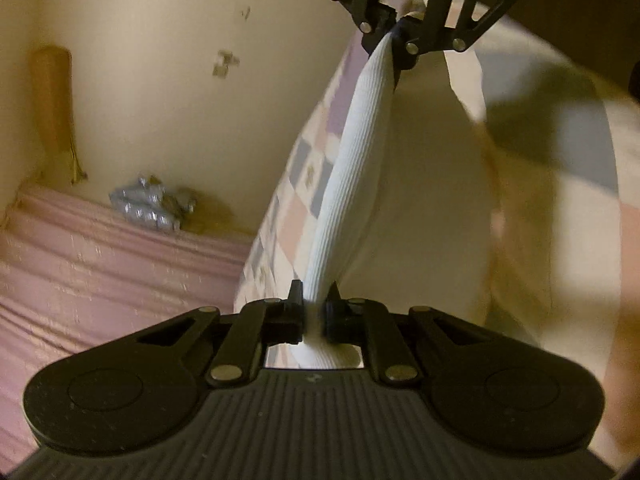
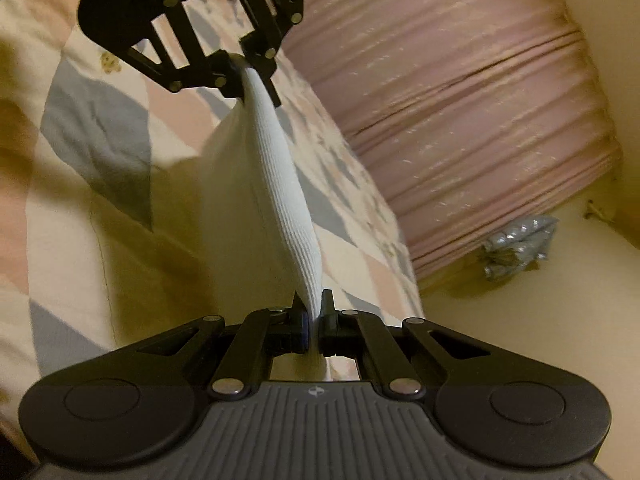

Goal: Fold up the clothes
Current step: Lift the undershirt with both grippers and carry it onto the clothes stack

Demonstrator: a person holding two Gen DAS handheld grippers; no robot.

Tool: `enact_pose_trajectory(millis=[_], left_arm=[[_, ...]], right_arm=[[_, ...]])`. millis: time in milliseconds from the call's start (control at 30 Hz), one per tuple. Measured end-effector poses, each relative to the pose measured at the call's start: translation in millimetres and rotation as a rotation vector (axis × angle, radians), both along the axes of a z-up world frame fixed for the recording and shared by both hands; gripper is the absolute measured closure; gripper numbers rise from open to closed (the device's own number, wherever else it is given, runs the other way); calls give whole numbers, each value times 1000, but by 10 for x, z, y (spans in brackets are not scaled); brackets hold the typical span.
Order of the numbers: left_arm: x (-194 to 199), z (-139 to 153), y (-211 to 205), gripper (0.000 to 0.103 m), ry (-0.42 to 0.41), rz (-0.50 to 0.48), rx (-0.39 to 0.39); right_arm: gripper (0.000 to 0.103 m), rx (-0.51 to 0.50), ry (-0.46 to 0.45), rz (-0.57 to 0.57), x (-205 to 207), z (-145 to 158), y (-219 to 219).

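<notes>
Left gripper [image 1: 314, 312]: pressed together on one end of white ribbed-knit garment [image 1: 360, 168]. Right gripper [image 2: 316, 320]: pressed together on opposite end of same garment [image 2: 280, 184]. Ribbed edge stretched taut between both grippers, held in the air above bed with pastel patchwork quilt [image 2: 92, 128]; remaining fabric hanging below the edge. Each gripper visible at top of the other's view, left [image 2: 244, 68] and right [image 1: 396, 36]. Pink pleated cloth [image 1: 100, 248] beside quilt. Crumpled silver foil-like object [image 1: 148, 204] near cream wall [image 1: 160, 80].
</notes>
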State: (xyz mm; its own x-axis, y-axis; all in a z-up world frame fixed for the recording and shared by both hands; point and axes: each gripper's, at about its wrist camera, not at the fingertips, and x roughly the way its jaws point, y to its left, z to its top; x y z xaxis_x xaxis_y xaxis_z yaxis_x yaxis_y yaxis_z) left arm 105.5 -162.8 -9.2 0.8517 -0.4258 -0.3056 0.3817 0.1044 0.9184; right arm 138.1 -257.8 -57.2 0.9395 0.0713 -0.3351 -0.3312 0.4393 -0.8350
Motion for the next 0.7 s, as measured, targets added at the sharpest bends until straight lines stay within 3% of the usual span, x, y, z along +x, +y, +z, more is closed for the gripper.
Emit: enact_pose_trajectory(millis=[200, 367, 567, 700], left_arm=[[-211, 267, -281, 95, -9, -112, -25], [-324, 317, -597, 94, 29, -199, -37], [-118, 249, -1160, 94, 89, -274, -28], [290, 239, -1596, 94, 82, -295, -39]], right_arm=[[103, 3, -44, -84, -527, 297, -273], [103, -4, -56, -155, -817, 411, -514], [103, 49, 4, -235, -936, 425, -949], [103, 67, 33, -277, -663, 438, -1330]])
